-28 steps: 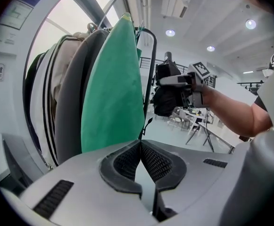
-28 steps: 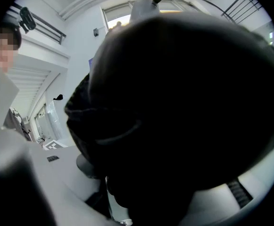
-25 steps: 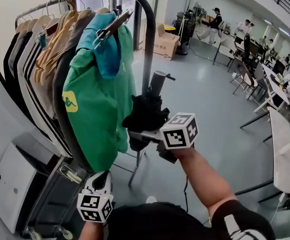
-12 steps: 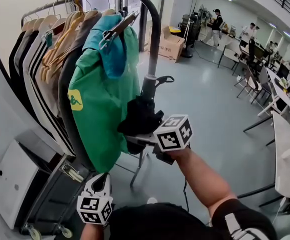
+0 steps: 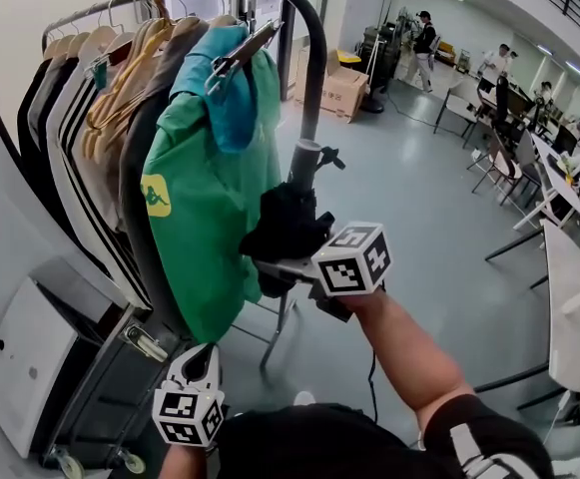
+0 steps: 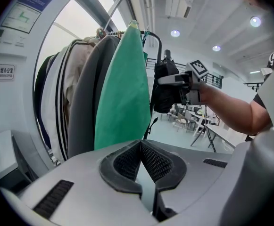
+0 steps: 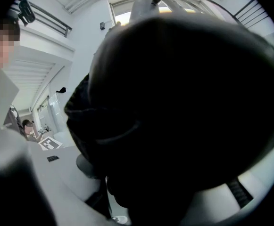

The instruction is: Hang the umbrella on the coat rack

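A black folded umbrella with a grey handle end is held up against the upright pole of the coat rack. My right gripper is shut on its bundled fabric. That fabric fills the right gripper view and hides the jaws. The left gripper view shows the umbrella beside the green garment, with the right gripper on it. My left gripper hangs low near my body. Its pads meet at the tip with nothing between them.
Several garments hang on the rail, the nearest a green shirt under a teal one. A white cabinet and a dark suitcase stand below. Cardboard boxes, tables, chairs and people fill the far right.
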A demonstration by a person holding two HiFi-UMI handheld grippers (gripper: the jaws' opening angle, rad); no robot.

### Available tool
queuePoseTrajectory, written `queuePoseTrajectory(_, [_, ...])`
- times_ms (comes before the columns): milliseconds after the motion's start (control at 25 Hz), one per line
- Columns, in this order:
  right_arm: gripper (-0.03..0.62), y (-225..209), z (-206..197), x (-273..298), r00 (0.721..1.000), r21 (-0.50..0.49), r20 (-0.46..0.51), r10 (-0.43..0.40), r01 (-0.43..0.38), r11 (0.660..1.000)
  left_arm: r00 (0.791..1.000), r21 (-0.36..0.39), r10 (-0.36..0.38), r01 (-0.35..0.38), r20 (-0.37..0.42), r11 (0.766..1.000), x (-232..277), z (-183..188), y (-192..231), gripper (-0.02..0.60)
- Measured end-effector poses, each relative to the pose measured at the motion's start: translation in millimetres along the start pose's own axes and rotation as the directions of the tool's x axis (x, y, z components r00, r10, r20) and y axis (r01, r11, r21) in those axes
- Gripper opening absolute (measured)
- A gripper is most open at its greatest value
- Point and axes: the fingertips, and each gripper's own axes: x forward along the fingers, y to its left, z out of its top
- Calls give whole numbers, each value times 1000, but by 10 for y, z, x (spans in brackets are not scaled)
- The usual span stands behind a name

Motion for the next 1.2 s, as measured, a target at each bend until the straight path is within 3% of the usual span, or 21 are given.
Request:
queuePoseTrajectory(280, [252,-125,217,-47,999,-18,23,-28,28,999,1000,2,-2,2,-2,1000,-10,-5,11,15])
queuePoseTrajectory(480, [252,-102,125,46,1000,-8,2,-15,15,1000,1000,-2,5,-5,2,1000,-25,8,34,15])
queuePoseTrajectory(880, [252,1,-623,262,995,48,-99,4,0,999,1000,3,8,-8,-9,1000,-15,-10,72,15])
queuePoseTrajectory(1200, [252,-63,-1243,342,982,119,-185,-25,48,992,1000,12,-10,11,-17,1000,0,-6,55,15])
